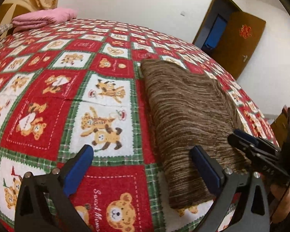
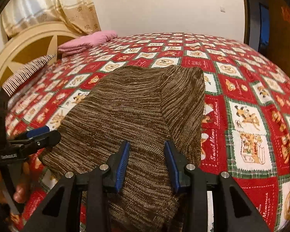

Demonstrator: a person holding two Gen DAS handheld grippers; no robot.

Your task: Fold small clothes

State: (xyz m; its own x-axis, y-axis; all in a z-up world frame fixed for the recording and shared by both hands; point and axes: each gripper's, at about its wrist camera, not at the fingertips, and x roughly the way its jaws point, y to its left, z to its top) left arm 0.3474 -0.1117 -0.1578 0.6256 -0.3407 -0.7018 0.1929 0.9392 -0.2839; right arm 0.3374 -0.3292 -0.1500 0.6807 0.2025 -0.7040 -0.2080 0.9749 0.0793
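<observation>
Left gripper [image 1: 143, 166]: jaws wide apart, holding nothing. Its right finger sits over the near left edge of the sweater [image 1: 185, 119], left finger over the bare bedspread [image 1: 48, 100]. Can't tell whether the pads touch the fabric.

Right gripper [image 2: 147, 164]: jaws moderately apart, straddling the knit at the sweater's near end, not clamped. It hovers over or rests on the cloth; contact unclear. In the left view this gripper shows at the right edge, above the sweater's near right side.

Sweater: brown striped knit, lying flat on the bed as a long narrow rectangle running away from the person. In the right view a seam runs lengthwise, a panel looks folded in over the body, so the side folds seem done. Near end is closest to both grippers, far end well out on the bedspread.

Beyond: pink blanket [image 1: 42, 18] folded at the far head end, striped cloth [image 2: 27, 71] near it, headboard [image 2: 29, 44], curtain [image 2: 54, 5], open door [image 1: 239, 40].

Step, judged: between folds, both grippers free after the lengthwise fold. Next likely the crosswise fold: each gripper needs to pinch one near corner through all layers, lift together, carry the near end over to the far end, keep edges aligned. Risk: thick knit slipping, layers separating, the folded panel sliding out.
</observation>
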